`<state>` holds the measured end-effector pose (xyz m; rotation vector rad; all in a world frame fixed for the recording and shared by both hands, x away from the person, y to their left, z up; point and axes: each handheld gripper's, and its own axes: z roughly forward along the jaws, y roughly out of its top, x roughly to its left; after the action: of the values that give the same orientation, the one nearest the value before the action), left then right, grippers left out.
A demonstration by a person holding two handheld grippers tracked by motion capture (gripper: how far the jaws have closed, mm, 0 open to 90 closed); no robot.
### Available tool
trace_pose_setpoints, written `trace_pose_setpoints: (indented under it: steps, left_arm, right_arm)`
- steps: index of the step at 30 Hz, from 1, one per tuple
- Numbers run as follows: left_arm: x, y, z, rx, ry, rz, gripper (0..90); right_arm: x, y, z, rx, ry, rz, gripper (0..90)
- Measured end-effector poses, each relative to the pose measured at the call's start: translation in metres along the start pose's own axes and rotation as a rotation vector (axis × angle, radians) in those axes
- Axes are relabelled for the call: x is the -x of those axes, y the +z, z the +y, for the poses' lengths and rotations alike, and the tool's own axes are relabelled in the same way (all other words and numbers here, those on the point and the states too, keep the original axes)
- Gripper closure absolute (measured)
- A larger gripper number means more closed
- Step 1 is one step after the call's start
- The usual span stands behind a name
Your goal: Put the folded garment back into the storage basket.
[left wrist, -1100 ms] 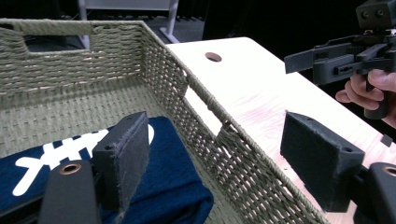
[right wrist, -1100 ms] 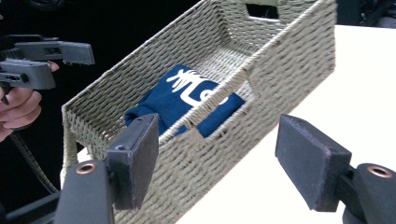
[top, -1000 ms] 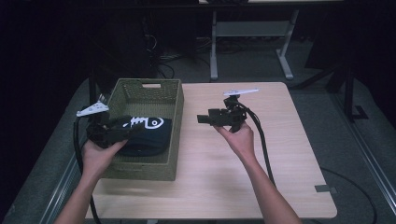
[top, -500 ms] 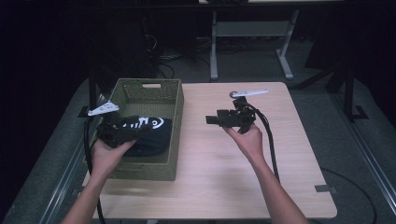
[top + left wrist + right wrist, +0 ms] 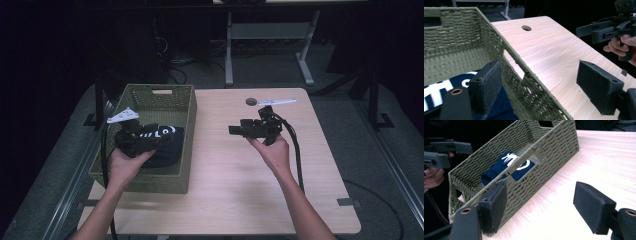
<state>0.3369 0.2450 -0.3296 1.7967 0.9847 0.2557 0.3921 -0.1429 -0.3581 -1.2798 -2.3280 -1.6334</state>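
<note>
An olive woven basket [image 5: 186,150] stands at the table's left, with a folded navy cloth [image 5: 167,150] bearing white print lying inside it. My left gripper [image 5: 160,137] hovers over the basket and points right. In the left gripper view its jaws [image 5: 541,77] stand open on either side of the basket's right wall [image 5: 516,57], touching nothing, with the cloth [image 5: 439,87] below. My right gripper [image 5: 237,130] is held above the table's middle, pointing left at the basket [image 5: 549,145]. Its jaws [image 5: 544,202] are open and empty. The cloth [image 5: 499,167] shows through the wall's handle gap.
The light wooden table [image 5: 225,195] has a round cable hole [image 5: 251,101] near its far edge. Bare tabletop stretches between the basket and the right edge. A white desk frame [image 5: 270,35] stands on the dark floor behind the table. Cables trail from both grippers.
Both hands have drifted a little to the right. The left gripper now sits closer to the basket's right wall. Both grippers' jaws stay wide apart.
</note>
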Motion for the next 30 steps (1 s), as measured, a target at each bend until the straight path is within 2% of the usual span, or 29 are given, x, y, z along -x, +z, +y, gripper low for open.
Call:
trace_pose_setpoints:
  steps: [30]
  left_arm:
    - [0.039,0.042,0.001,-0.042,0.047,-0.066,21.3]
  right_arm:
    - [0.030,-0.043,-0.027,0.039,0.048,-0.037,24.7]
